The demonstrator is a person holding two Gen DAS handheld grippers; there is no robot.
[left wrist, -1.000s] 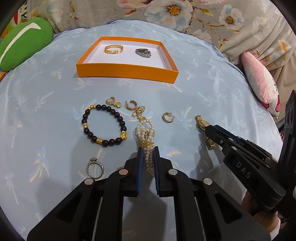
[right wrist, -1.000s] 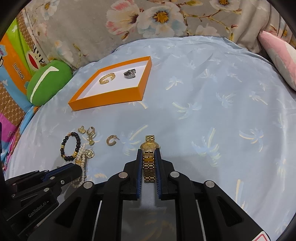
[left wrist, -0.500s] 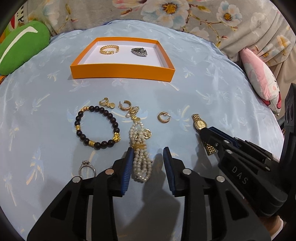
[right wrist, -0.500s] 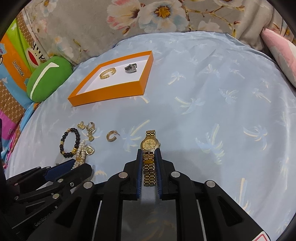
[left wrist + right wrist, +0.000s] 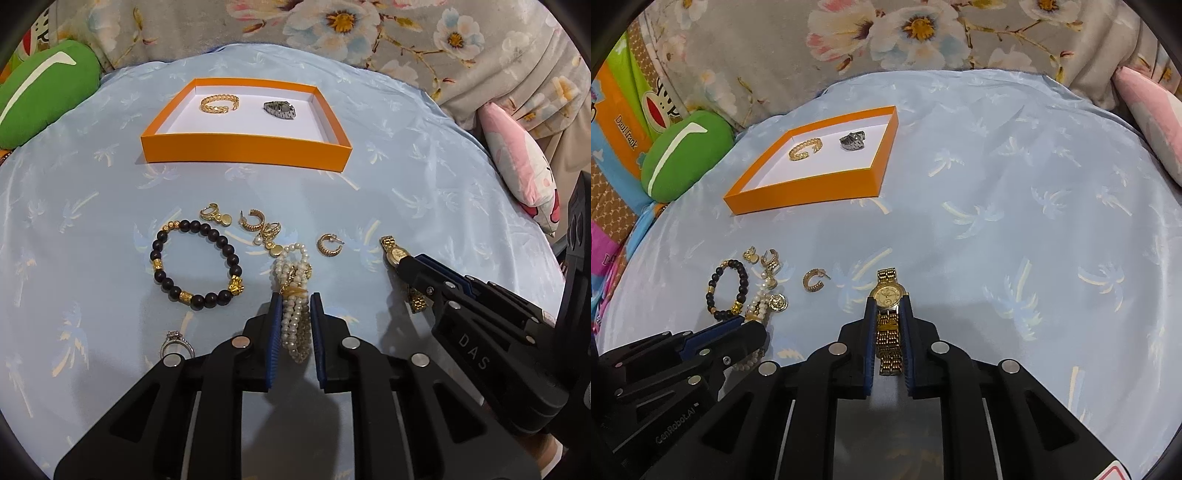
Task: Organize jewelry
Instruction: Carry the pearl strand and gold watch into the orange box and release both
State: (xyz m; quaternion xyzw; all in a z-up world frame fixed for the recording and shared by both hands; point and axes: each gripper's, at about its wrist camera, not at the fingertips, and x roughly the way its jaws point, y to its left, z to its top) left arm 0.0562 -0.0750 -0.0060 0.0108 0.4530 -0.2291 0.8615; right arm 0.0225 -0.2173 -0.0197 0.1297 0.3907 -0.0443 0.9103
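closing on the pearl bracelet [image 5: 293, 325], left gripper [image 5: 294, 301] — blue pads flanking the strands, seemingly pressing them, though the contact is hard to judge from this angle. lying on the pale blue cloth [image 5: 424, 177], near its front edge, that bracelet. clamped on the band of the gold watch [image 5: 889, 321], right gripper [image 5: 888, 302], dial poking out past the fingertips. toward the cloth's far edge, an orange tray [image 5: 243, 149] holding a gold chain bracelet [image 5: 218, 103] and a silver watch [image 5: 279, 109]. between tray and grippers, loose pieces — a black bead bracelet [image 5: 195, 264] left of the pearls, gold earrings [image 5: 240, 221] clustered just beyond them, one gold hoop [image 5: 328, 245] to the right, a stone ring [image 5: 176, 345] near the front-left. past the cloth's left edge, a green cushion [image 5: 40, 96]; past the right, a pink pillow [image 5: 517, 166].
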